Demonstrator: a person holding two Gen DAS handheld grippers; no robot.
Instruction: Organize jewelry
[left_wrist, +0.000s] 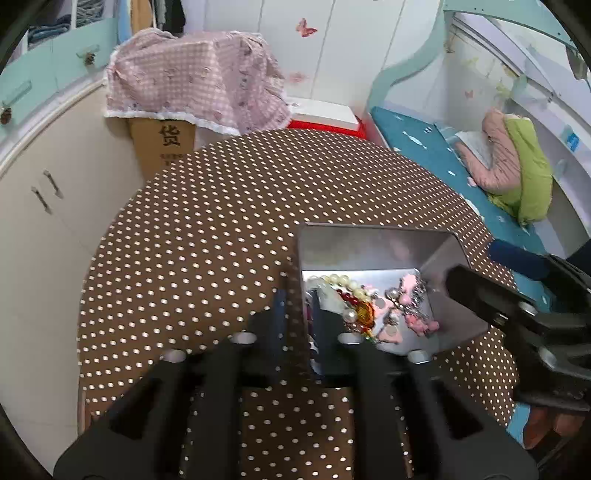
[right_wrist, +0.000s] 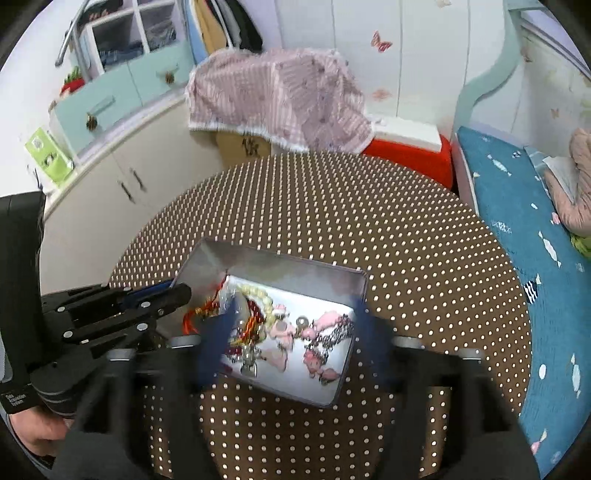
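Observation:
A silver metal tin (left_wrist: 373, 245) (right_wrist: 295, 267) stands on the round polka-dot table (left_wrist: 221, 229) (right_wrist: 406, 240). It holds jewelry (left_wrist: 369, 302) (right_wrist: 280, 325): a pearl bead string, red and gold cords, pink charms and a silver chain. My left gripper (left_wrist: 297, 314) (right_wrist: 177, 291) is shut on the tin's left wall, one finger inside and one outside. My right gripper (right_wrist: 295, 332) (left_wrist: 458, 280) is open, its blurred fingers spread wide just above the jewelry and the tin's near right wall.
A cardboard box under a pink checked cloth (left_wrist: 192, 88) (right_wrist: 280, 99) stands behind the table. A red and white box (left_wrist: 325, 118) (right_wrist: 410, 147) is beside it. White cupboards (left_wrist: 48, 192) lie left, a bed with blue sheet (left_wrist: 443, 155) (right_wrist: 517, 221) right.

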